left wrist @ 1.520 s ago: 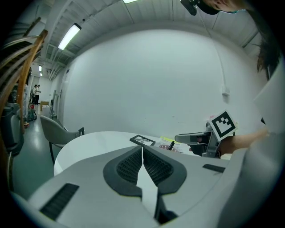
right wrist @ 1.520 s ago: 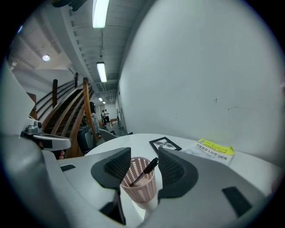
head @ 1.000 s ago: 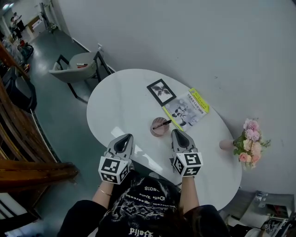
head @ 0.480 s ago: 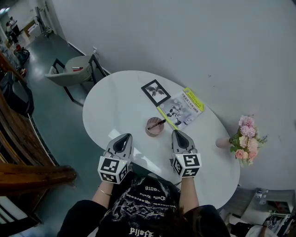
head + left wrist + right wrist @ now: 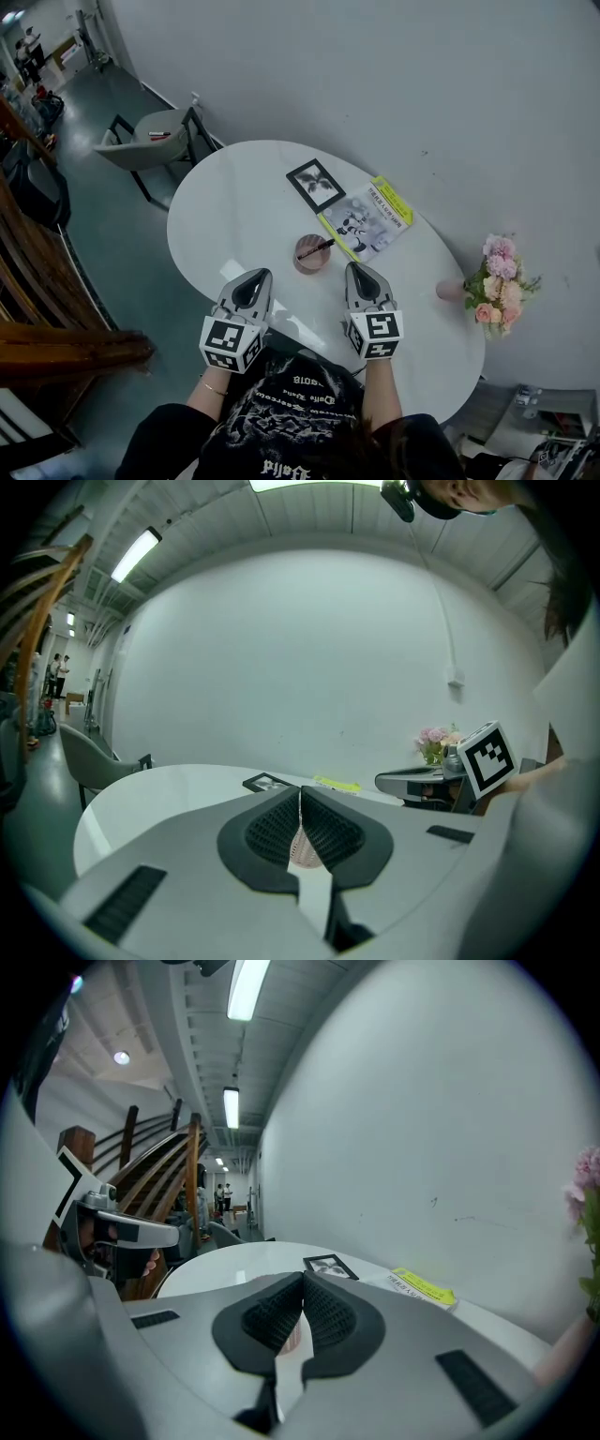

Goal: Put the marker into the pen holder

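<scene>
A black marker stands tilted inside the pink pen holder near the middle of the white oval table. My left gripper hovers near the table's front edge, left of the holder, jaws shut and empty. To the holder's right, my right gripper is likewise shut with nothing in it. In the left gripper view the holder peeks out behind the closed pads. In the right gripper view the holder shows just below the shut pads.
A black framed picture and a magazine with a yellow edge lie beyond the holder. A vase of pink flowers stands at the table's right end. A grey chair sits at the far left.
Both grippers stay low at the table's front edge; the view has shifted slightly. The marker remains in the holder.
</scene>
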`<state>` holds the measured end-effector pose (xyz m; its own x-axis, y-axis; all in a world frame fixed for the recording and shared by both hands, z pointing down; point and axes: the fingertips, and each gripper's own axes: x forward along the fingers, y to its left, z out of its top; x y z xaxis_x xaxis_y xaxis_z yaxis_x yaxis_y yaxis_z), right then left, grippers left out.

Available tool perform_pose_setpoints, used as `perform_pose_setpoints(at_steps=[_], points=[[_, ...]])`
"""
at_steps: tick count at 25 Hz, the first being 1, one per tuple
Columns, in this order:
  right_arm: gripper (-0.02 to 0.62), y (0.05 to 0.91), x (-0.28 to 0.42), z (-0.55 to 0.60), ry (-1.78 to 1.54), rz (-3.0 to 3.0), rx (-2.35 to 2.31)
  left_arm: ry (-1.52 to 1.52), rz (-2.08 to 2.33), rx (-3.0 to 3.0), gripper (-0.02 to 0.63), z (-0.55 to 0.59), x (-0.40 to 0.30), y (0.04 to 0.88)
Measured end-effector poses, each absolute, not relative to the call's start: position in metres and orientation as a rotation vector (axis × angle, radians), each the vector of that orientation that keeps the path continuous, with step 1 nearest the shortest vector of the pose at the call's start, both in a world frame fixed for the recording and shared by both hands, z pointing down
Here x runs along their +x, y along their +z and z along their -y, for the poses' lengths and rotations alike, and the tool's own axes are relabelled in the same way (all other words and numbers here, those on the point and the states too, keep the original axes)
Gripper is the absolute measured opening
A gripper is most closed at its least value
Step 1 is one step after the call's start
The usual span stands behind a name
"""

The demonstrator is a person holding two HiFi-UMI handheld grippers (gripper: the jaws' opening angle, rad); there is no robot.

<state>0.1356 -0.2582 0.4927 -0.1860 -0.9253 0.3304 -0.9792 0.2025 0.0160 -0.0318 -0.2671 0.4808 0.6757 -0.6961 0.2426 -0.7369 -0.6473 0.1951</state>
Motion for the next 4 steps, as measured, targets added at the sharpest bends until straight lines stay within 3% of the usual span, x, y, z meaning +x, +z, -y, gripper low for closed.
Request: perform_pose_setpoints(at_steps=[4], points=[[0.028,0.4926,0.1366,0.2569,0.282,2.221,1.802,0.234,1.141,2.618,0.026,0.2635,-0.0279,0.4842]])
